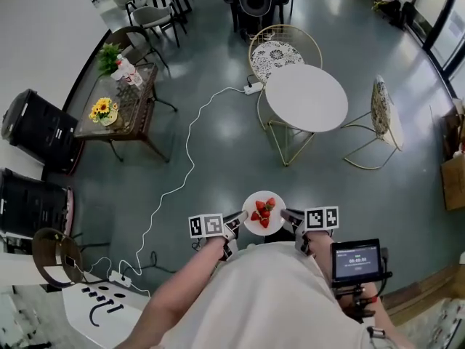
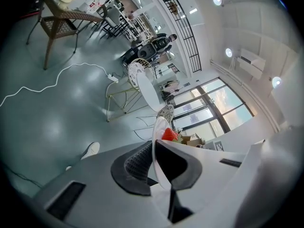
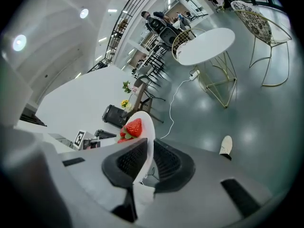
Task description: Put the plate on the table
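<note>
A small white plate [image 1: 263, 213] with strawberries [image 1: 263, 212] hangs in the air close to my body, above the grey floor. My left gripper [image 1: 234, 225] is shut on the plate's left rim and my right gripper [image 1: 288, 217] is shut on its right rim. In the left gripper view the plate [image 2: 158, 141] stands edge-on between the jaws of the left gripper [image 2: 156, 163], a strawberry [image 2: 169, 135] showing past it. In the right gripper view the plate [image 3: 145, 141] sits clamped in the right gripper [image 3: 148, 161]. The round white table [image 1: 306, 97] stands ahead, well apart from the plate.
Two gold wire chairs [image 1: 278, 51] flank the white table. A wicker side table [image 1: 120, 106] with flowers stands far left, black chairs [image 1: 38, 128] beside it. A white cable [image 1: 187, 162] crosses the floor. A device with a screen [image 1: 355, 260] hangs at my right.
</note>
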`<state>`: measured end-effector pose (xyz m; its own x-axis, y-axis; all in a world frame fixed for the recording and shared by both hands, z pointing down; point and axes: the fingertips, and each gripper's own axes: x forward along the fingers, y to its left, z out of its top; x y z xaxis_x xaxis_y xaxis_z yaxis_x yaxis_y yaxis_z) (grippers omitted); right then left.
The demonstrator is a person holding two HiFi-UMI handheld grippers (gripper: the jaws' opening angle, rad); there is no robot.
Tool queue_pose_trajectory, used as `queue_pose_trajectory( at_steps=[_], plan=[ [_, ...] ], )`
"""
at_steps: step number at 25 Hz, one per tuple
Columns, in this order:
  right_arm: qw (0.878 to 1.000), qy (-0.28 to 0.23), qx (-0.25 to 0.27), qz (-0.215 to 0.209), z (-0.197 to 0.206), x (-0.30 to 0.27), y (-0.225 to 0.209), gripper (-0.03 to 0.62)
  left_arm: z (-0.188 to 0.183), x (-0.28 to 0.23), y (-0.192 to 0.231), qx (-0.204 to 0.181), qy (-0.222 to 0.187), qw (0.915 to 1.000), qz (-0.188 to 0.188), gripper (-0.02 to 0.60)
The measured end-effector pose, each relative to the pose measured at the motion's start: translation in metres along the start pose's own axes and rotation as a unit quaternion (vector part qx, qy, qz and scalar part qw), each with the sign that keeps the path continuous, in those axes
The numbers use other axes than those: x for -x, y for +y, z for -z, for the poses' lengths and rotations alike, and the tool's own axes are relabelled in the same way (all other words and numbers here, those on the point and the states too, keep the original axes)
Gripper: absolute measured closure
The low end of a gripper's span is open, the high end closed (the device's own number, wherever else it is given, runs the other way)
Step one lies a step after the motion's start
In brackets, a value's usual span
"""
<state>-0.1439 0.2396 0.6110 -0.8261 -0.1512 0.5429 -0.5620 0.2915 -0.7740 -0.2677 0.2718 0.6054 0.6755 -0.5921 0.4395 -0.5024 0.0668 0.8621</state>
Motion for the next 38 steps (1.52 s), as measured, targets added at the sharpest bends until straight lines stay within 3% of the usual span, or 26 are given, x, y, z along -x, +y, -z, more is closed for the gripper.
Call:
queue_pose_trajectory(
  at_steps=[11, 17, 23, 30, 38],
  plan=[
    [1.000, 0.004, 0.020, -0.007, -0.032, -0.014, -0.002, 0.557, -0.027, -0.010, 0.005, 0.012, -0.016, 0.9997, 0.012, 0.554],
    [1.000, 0.001, 0.004, -0.011, -0.126, -0.003, -0.046, 0.557, -0.097, -0.088, -0.021, 0.004, -0.006, 1.0000, -0.004, 0.554],
    [1.000, -0.012, 0.006, -0.013, -0.172, 0.008, -0.073, 0.557, -0.128, -0.136, -0.034, -0.002, 0.001, 1.0000, -0.002, 0.554],
    [1.000, -0.025, -0.006, -0.010, -0.208, 0.026, -0.098, 0.557, -0.147, -0.175, -0.055, -0.006, 0.010, 0.9999, -0.001, 0.554],
    [0.999, -0.032, -0.030, -0.006, -0.227, 0.021, -0.120, 0.557, -0.166, -0.203, -0.050, -0.013, 0.031, 0.9994, -0.011, 0.554]
  ],
)
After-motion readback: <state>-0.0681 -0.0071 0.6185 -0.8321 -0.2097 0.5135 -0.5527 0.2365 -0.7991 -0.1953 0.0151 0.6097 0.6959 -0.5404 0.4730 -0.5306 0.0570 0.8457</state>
